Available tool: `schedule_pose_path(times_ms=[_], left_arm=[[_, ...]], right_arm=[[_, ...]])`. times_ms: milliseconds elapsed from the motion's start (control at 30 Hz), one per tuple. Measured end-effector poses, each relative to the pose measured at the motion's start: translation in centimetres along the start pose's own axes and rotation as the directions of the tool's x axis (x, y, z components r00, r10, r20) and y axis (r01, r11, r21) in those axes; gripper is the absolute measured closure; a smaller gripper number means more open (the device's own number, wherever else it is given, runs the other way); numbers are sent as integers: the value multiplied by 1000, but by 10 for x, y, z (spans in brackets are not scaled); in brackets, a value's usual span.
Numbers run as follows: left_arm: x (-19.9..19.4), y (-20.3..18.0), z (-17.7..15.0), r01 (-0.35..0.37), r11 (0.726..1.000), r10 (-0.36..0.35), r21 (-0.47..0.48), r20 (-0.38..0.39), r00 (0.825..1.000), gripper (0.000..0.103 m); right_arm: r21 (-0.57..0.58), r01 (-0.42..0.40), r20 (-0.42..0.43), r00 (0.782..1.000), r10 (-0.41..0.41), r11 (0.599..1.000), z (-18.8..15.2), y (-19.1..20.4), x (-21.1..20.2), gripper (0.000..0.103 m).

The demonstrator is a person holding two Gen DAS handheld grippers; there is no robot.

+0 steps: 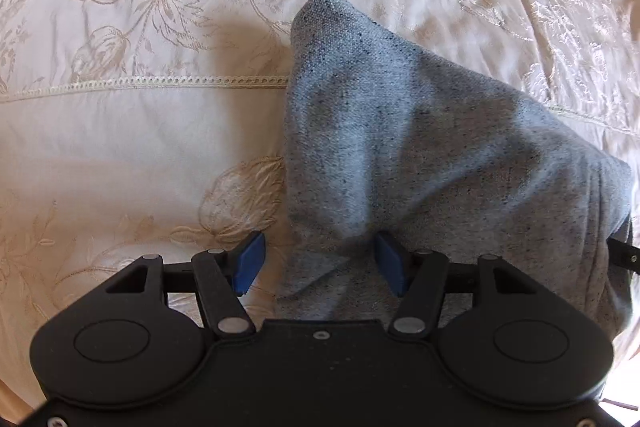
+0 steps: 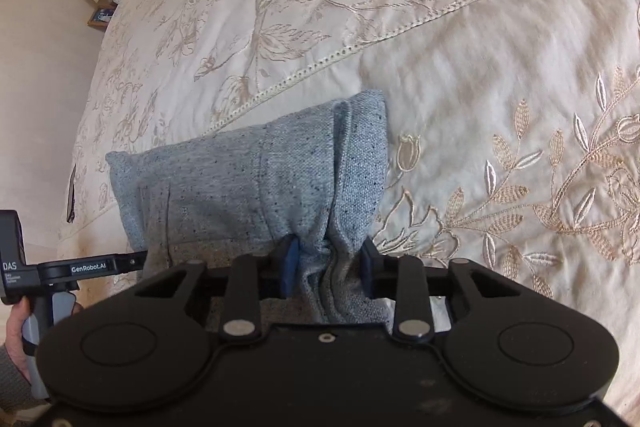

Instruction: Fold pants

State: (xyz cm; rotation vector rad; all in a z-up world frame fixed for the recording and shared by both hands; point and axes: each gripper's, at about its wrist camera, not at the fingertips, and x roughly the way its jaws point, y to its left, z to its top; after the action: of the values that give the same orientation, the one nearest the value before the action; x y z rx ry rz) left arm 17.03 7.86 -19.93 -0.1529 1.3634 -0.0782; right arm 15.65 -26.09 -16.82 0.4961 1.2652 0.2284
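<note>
Two grippers work grey pants that lie folded on a cream embroidered bedspread, across its stitched lace seam. The right gripper pinches bunched fabric. The left gripper is spread wide, fabric loose between its pads

- the bedspread lies bare and open to the left of the grey pants in the left wrist view.
- in the right wrist view, open bedspread lies right of the pants.
- the left hand-held gripper stands close beside the pants.
</note>
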Motion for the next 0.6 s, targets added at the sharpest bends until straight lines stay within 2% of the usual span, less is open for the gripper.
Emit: schedule_pose_path(times_ms=[67,100,233,300,367,467,600], left_arm=[[-3,3,-1,57,998,-57,-6,-1,998,40],[-3,2,-2,59,998,-59,2,4,998,39],[2,1,-4,77,996,-78,41,19,997,41],[1,3,-2,128,991,-129,46,21,991,52],[-5,4,-4,129,989,-132,67,31,991,80],[-20,12,-10,135,987,-141,85,66,988,92],[-48,17,-12,147,988,-150,36,122,981,94]], right_arm=[[-80,23,31,999,-21,997,-4,17,-12,77],[-91,25,43,999,-21,996,-6,20,-17,77],[-68,31,72,997,-27,997,-11,24,-28,78],[-65,52,74,996,-47,997,-13,25,-28,78],[-71,71,80,995,-65,995,-12,32,-27,78],[-94,90,90,993,-82,991,-12,38,-29,78],[-126,93,114,990,-79,988,-13,46,-41,79]])
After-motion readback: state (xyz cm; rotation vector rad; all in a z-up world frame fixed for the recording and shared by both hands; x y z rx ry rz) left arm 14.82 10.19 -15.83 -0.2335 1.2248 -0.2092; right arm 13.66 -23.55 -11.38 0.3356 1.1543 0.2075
